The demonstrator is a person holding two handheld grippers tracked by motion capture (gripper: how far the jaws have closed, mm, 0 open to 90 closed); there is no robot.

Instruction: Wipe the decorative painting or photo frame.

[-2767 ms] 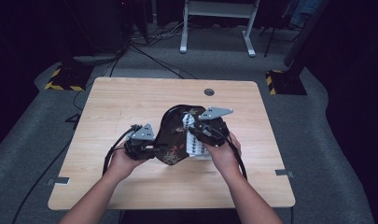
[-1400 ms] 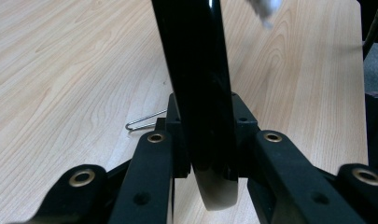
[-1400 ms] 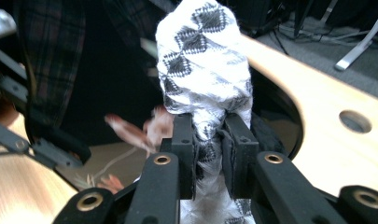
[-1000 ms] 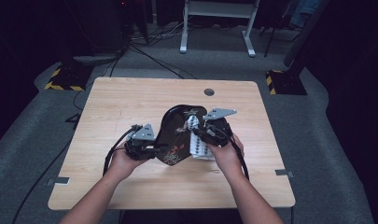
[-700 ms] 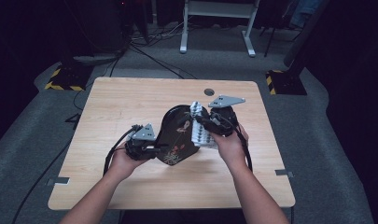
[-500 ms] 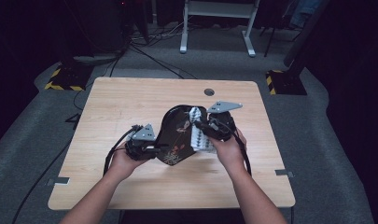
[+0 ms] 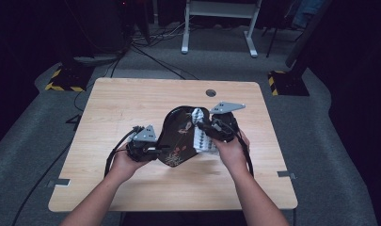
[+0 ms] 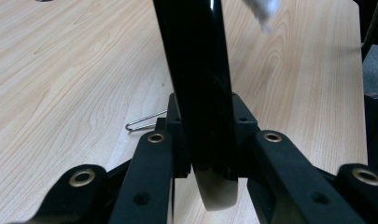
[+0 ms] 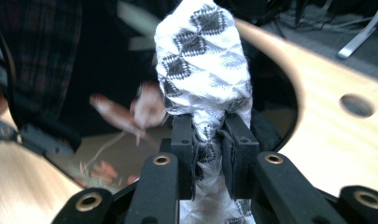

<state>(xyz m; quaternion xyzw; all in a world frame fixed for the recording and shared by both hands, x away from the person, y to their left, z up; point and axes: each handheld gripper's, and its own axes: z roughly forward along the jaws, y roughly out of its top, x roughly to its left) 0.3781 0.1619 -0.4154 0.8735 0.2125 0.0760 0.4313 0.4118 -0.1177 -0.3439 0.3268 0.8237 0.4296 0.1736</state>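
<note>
On the wooden table (image 7: pixel 131 103), mid-front, a black lacquered tray (image 7: pixel 178 136) w/ floral pattern is propped tilted off the surface. Left gripper (image 7: pixel 142 149) clamps its near rim edge-on, jaws tight on it, prob. to steady it. Right gripper (image 7: pixel 215 127) pinches a white patterned cloth (image 7: pixel 201 137), jaws closed on the bunched fabric, pressed vs. the tray face, likely for wiping. Small wire clip (image 8: pixel 144 122) lies on table below.
</note>
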